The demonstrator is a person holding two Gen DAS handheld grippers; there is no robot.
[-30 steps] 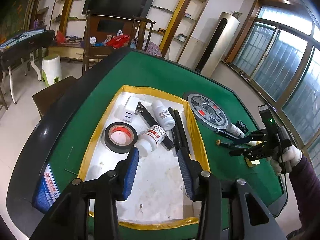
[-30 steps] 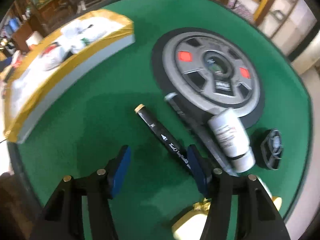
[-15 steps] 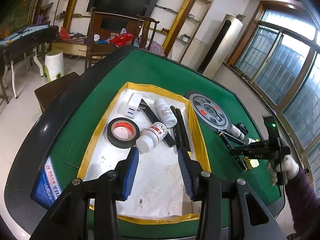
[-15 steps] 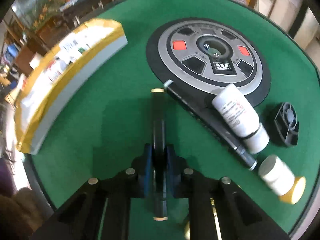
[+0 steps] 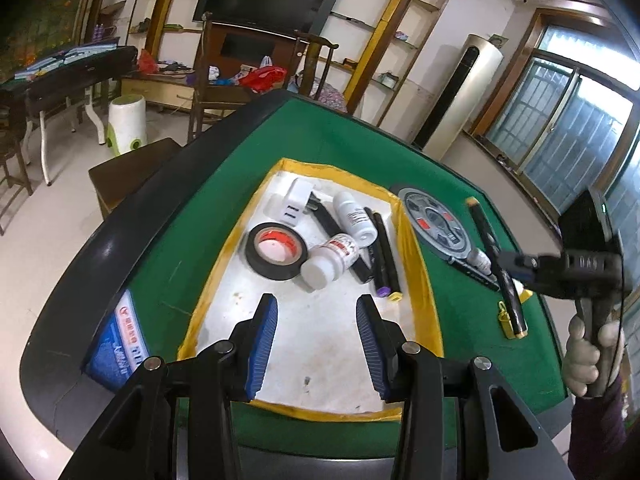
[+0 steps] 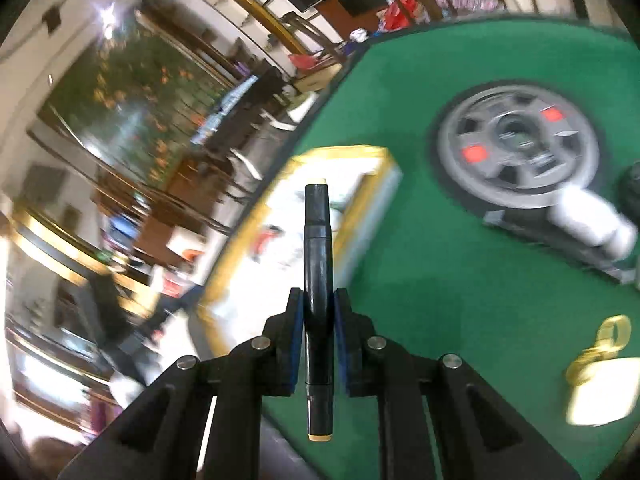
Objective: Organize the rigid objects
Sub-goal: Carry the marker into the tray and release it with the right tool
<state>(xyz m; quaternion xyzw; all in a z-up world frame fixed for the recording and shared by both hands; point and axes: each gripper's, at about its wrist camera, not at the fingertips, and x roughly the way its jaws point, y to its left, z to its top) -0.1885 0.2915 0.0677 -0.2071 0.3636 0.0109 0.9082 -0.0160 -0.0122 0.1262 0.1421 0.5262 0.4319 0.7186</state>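
Right hand-held gripper (image 6: pixel 316 334): pads clamped on a black marker (image 6: pixel 317 264), gripped near its middle, lifted off the green counter (image 6: pixel 460 300) and aimed roughly at the yellow-rimmed tray (image 6: pixel 362 216); view blurred. From the left wrist view the marker hangs above the counter, right of the tray, not yet over it

Left hand-held gripper (image 5: pixel 316 340): fingers apart, holding nothing, hovering over the tray's bare near end

Already in the tray: tape roll (image 5: pixel 277 250), two white bottles (image 5: pixel 334 258) (image 5: pixel 356 220), white charger (image 5: pixel 295 204), dark pens (image 5: pixel 385 258) along the right wall

Not yet in, near the grey disc (image 6: pixel 516 142): white bottle (image 6: pixel 592 222), long dark stick-like item (image 6: pixel 560 248), gold padlock (image 6: pixel 600 372), a dark object at the frame edge, unclear

Judgement: roughly half sorted; marker in transit, about four pieces left outside
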